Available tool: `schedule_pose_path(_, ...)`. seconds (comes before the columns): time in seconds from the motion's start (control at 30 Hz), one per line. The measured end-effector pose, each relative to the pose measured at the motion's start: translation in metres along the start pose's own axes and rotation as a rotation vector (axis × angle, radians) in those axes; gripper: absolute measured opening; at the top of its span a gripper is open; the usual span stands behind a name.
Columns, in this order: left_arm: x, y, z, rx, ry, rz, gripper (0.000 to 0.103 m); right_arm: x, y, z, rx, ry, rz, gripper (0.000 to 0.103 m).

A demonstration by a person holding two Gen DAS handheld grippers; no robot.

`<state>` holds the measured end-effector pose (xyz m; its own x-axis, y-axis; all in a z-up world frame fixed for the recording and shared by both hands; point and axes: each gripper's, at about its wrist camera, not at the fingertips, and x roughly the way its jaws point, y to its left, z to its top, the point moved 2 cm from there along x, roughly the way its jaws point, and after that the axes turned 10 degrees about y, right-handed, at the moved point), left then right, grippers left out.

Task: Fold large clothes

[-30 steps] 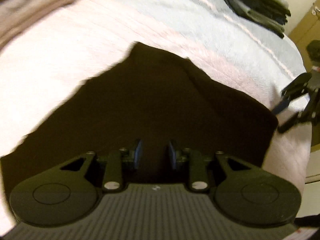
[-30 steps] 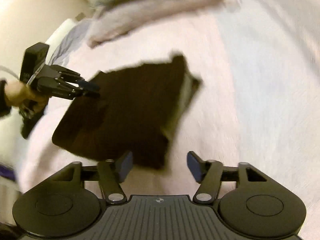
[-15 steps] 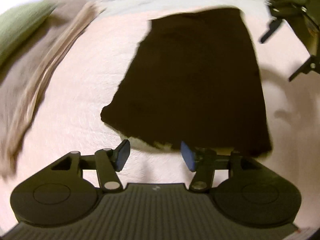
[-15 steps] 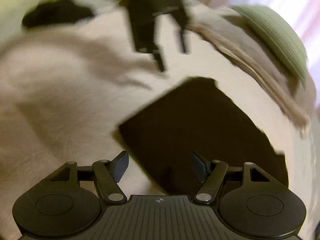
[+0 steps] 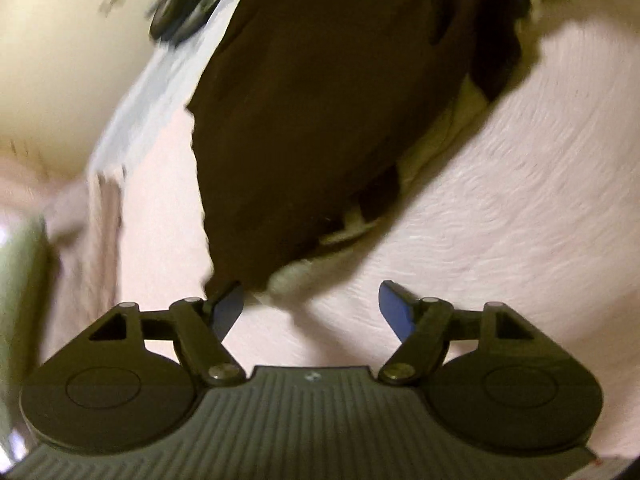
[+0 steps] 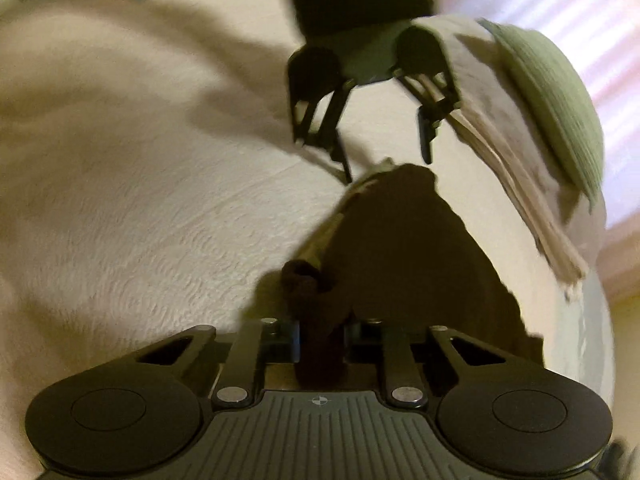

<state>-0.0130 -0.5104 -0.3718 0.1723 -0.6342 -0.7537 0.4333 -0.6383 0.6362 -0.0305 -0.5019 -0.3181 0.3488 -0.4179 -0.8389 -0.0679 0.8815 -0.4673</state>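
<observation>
Right tongs [image 6: 322, 344]: jaws just closed, now clenched on a bunched corner of the dark garment [image 6: 404, 264]; half a second ago they stood wide above it.
Left tongs [image 5: 310, 312]: jaws just opened, released; nothing between them.
Garment: on the pale bed cover [image 5: 520, 208], stretching from the left tongs' tips to the right tongs.
Right view only: green pillow [image 6: 560, 108], folded beige blanket [image 6: 516, 152], beyond the left tongs.

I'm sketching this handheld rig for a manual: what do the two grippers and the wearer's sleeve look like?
Both are matte black. The left gripper has two round side discs, a ribbed grey centre plate with a small round mark, silver pivot pins and blue finger pads. The right gripper matches it. A black sleeve cuff shows behind the left one.
</observation>
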Motion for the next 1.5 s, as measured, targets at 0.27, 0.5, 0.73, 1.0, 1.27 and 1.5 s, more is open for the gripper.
schedule_pose_path(0.27, 0.027, 0.000, 0.011, 0.293, -0.038, 0.067, 0.029, -0.034, -0.042, 0.000, 0.225, -0.054, 0.077, 0.011)
schedule_pose_path(0.5, -0.006, 0.067, 0.041, 0.194, -0.009, 0.017, 0.014, -0.107, -0.123, -0.023, 0.563, -0.145, 0.128, 0.010)
schedule_pose_path(0.73, -0.020, 0.179, 0.133, 0.140, 0.005, -0.024, 0.014, -0.123, -0.213, -0.104, 0.962, -0.219, 0.188, 0.010)
schedule_pose_path(1.0, 0.067, 0.226, 0.251, 0.187, 0.096, -0.163, 0.014, -0.048, -0.277, -0.234, 1.407, -0.215, 0.413, 0.010)
schedule_pose_path(1.27, 0.186, 0.227, 0.302, 0.140, 0.186, -0.312, 0.021, 0.006, -0.291, -0.304, 1.668, -0.190, 0.559, 0.018)
schedule_pose_path(1.5, 0.198, 0.264, 0.282, -0.047, 0.240, -0.307, 0.028, -0.054, -0.296, -0.295, 1.660, -0.099, 0.222, 0.040)
